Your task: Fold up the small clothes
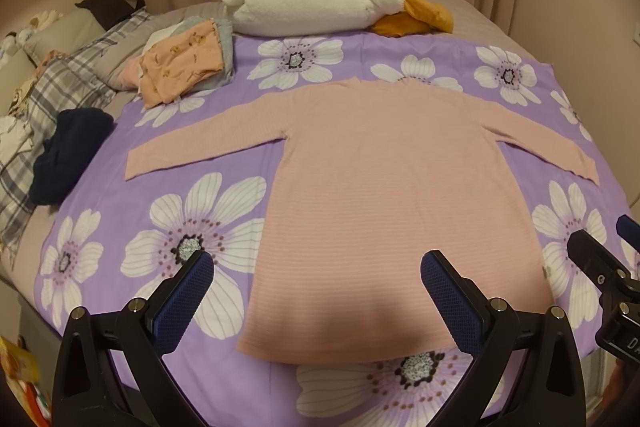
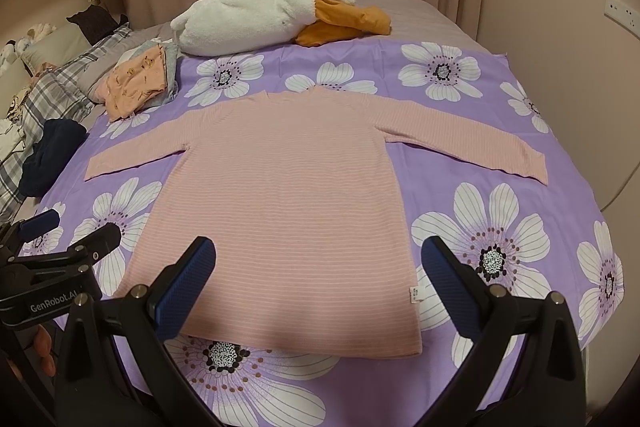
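Open tools [image 1: 316, 291] above shadowed shirt hem [image 1: 360, 343]

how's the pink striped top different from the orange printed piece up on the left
The pink striped top lies spread flat in the middle of the purple floral sheet, sleeves out to both sides; the orange printed piece is folded small and sits on a stack near the pillows. The top has faint stripes; the orange one has small printed figures. Neither is being held by a gripper.
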Action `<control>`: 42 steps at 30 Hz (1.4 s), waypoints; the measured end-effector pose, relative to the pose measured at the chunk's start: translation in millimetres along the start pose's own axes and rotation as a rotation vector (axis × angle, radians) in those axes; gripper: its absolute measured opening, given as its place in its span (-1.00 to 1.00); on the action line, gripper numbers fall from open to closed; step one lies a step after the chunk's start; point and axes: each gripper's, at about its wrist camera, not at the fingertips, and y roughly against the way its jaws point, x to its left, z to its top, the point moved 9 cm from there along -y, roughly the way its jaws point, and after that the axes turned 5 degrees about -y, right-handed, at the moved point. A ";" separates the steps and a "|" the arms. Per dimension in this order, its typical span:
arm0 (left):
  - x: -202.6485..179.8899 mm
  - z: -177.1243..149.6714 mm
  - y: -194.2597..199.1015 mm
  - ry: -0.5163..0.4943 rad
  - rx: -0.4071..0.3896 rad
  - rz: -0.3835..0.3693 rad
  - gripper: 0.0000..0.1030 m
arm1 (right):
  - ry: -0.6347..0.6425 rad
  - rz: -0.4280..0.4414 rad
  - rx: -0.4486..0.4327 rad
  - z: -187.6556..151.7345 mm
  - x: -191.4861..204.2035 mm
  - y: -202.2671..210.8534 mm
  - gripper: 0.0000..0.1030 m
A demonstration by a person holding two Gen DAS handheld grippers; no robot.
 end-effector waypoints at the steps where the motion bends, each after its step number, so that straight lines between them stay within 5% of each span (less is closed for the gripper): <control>1: -0.1 0.0 0.1 0.000 -0.001 -0.001 0.99 | 0.000 0.000 0.000 -0.5 0.3 -0.3 1.00; 18: -0.5 -1.6 -1.5 0.000 0.001 -0.003 0.99 | -0.011 0.002 0.006 -5.3 -0.1 -5.7 1.00; 23: 3.4 -9.9 -21.3 0.059 0.044 -0.065 0.99 | -0.093 0.077 0.007 -3.8 -16.1 -16.2 1.00; 27: -4.0 -17.6 -44.1 0.110 0.094 -0.149 0.99 | -0.235 0.132 0.022 -8.1 -55.4 -34.3 1.00; 37: -21.2 -3.7 -81.4 0.236 0.105 -0.350 0.99 | -0.620 0.080 -0.021 -3.2 -216.9 -95.2 1.00; 42: -18.6 27.5 -94.7 0.236 0.040 -0.350 0.99 | -0.749 0.091 -0.044 17.5 -273.7 -127.5 0.95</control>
